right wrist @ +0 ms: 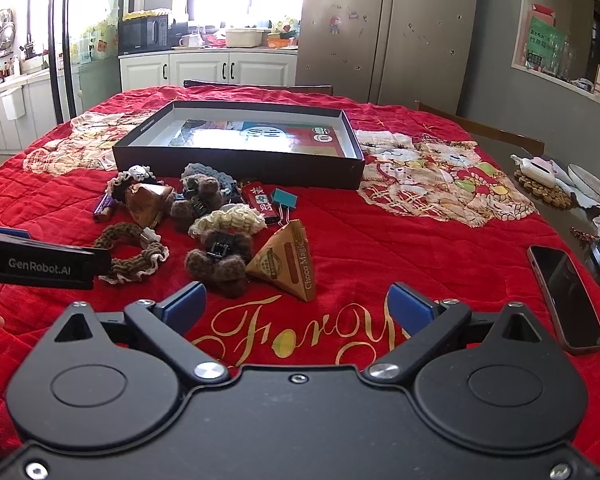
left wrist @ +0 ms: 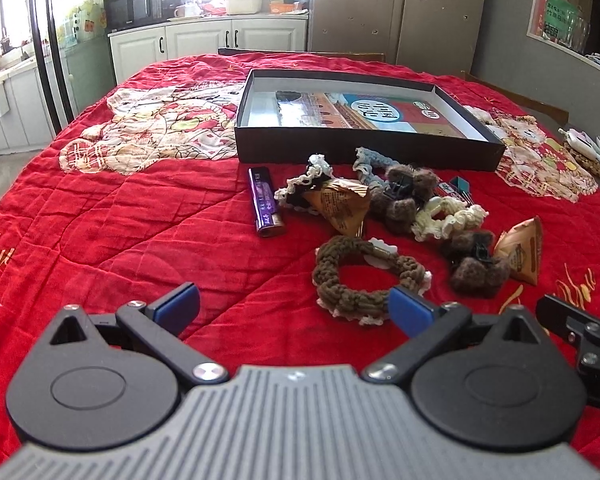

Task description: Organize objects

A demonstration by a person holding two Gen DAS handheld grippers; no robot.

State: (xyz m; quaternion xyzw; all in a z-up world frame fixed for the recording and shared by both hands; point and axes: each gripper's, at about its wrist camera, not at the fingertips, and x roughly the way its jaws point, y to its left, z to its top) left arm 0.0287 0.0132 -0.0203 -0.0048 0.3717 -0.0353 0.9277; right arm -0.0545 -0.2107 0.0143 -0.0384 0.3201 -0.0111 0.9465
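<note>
A shallow black box [left wrist: 364, 151] [right wrist: 236, 162] with a printed sheet inside lies open on the red quilt. In front of it is a pile: a purple lighter [left wrist: 265, 203], a brown scrunchie [left wrist: 360, 282] [right wrist: 134, 256], a cream scrunchie [left wrist: 450, 216] [right wrist: 232, 218], fuzzy brown hair clips [left wrist: 474, 266] [right wrist: 220, 260], triangular Choco Magic packets [left wrist: 522, 250] [right wrist: 288, 260], a red lighter [right wrist: 262, 202] and a teal binder clip [right wrist: 284, 199]. My left gripper [left wrist: 294, 308] is open and empty, just short of the brown scrunchie. My right gripper [right wrist: 296, 306] is open and empty, in front of the packet.
A black phone [right wrist: 568, 298] lies on the quilt at the right. Small dishes and a white object [right wrist: 540, 170] sit at the table's right edge. The left gripper's body [right wrist: 36, 262] shows at the left of the right wrist view. Cabinets and a fridge stand behind.
</note>
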